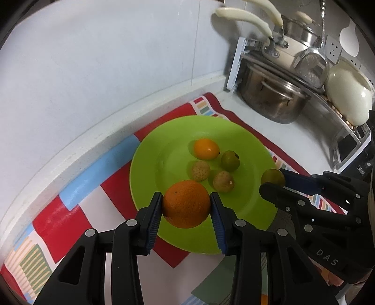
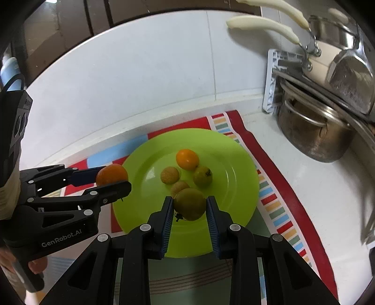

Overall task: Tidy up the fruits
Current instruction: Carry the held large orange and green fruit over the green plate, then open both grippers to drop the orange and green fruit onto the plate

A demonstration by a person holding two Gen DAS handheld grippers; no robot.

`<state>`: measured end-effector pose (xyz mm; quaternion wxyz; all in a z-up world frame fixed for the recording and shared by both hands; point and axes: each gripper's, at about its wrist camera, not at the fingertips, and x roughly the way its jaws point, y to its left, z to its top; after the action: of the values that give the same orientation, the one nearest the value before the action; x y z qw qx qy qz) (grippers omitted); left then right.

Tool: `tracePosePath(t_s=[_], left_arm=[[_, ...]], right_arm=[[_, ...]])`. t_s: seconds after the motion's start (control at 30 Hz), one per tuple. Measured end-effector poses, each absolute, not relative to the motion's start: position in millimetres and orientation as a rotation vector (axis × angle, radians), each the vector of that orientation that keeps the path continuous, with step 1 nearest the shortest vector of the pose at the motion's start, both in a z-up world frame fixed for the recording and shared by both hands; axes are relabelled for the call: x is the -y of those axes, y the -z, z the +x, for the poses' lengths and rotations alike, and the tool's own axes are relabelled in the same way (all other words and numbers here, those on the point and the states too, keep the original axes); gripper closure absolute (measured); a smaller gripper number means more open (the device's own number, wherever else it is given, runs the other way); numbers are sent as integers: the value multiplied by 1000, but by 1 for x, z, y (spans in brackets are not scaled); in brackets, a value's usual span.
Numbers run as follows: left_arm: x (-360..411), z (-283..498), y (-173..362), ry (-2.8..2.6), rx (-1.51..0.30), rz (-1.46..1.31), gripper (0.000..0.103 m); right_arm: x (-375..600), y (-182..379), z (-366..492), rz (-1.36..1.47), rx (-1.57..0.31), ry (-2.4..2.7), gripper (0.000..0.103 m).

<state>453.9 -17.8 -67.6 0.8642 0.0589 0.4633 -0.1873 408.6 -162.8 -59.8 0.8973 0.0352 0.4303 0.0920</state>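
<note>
A green plate [image 1: 161, 150] [image 2: 236, 169] lies on a striped cloth. On it are a small orange fruit [image 1: 206, 148] [image 2: 187, 159], a green fruit [image 1: 230, 160] [image 2: 203, 176] and two brownish fruits [image 1: 200, 170] [image 1: 223, 181] [image 2: 170, 175]. My left gripper [image 1: 186, 207] [image 2: 112, 178] is shut on a large orange [image 1: 186, 203] [image 2: 112, 174] above the plate's near-left edge. My right gripper [image 2: 189, 206] [image 1: 273, 181] is shut on a green fruit [image 2: 189, 203] [image 1: 272, 177] above the plate's near side.
The red, white and blue striped cloth [image 1: 77, 211] [image 2: 281, 192] covers the white counter by the tiled wall. A steel pot [image 1: 271, 98] [image 2: 314, 133], stacked pans with cream handles [image 1: 246, 17] and a cream kettle [image 1: 349, 93] stand at the back right.
</note>
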Motion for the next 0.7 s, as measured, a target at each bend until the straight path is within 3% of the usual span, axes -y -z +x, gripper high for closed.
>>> tracePosePath(t_s=[0.7], left_arm=[[24, 455, 76, 388, -988, 152, 59]], right_arm=[[162, 69, 419, 57, -923, -170, 73]])
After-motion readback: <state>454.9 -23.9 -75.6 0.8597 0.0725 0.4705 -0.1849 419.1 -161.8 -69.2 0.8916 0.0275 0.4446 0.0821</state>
